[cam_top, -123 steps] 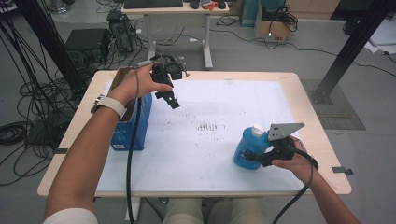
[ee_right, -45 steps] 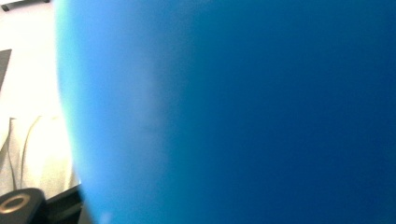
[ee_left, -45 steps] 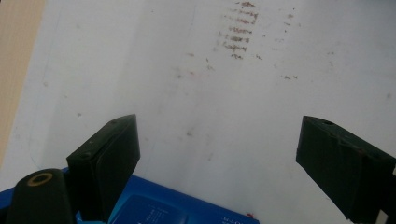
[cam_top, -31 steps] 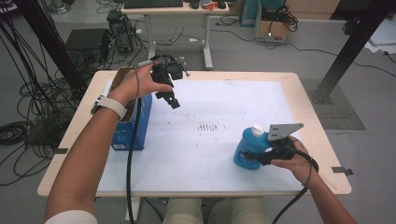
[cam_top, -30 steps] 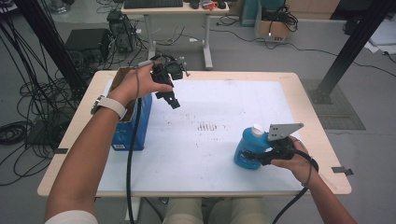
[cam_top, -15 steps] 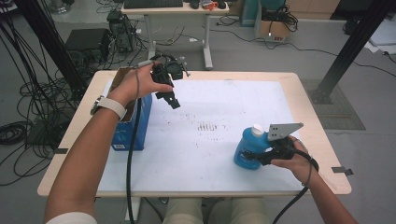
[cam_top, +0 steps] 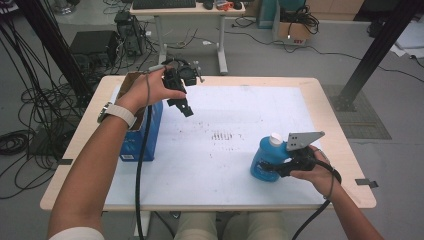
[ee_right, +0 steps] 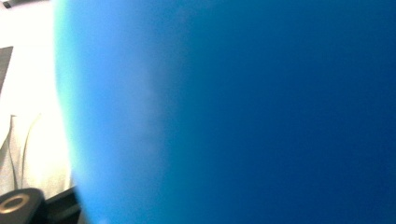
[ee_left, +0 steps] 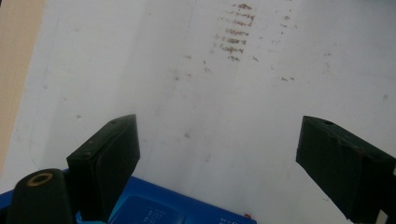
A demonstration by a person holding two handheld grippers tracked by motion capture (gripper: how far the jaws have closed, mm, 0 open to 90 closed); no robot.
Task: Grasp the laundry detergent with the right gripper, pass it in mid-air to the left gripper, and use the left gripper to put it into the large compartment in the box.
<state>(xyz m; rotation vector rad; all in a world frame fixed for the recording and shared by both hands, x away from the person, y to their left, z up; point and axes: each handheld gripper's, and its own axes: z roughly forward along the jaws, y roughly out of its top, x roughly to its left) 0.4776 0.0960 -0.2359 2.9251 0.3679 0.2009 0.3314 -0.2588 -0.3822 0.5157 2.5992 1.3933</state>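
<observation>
Right now: blue bottle [cam_top: 266, 161] with a white cap upright near the right, near edge of the white table [cam_top: 235, 107], with the right gripper [cam_top: 278, 168] pressed against its side and apparently clamped round it; blue plastic right up against the lens in the right gripper view [ee_right: 233, 112], so no clear sight of the jaws themselves. Left gripper [cam_top: 183, 106] held in the air over the far left of the table, jaws spread wide with nothing between them, just above and beside the blue box [cam_top: 145, 135] standing at the left edge. Faint reddish smudges [cam_top: 223, 135] mid-table. Judging by this: bottle secured, not yet lifted or carried anywhere. Left to do, probably: raising it and moving it, perhaps toward the box or the waiting left gripper.
</observation>
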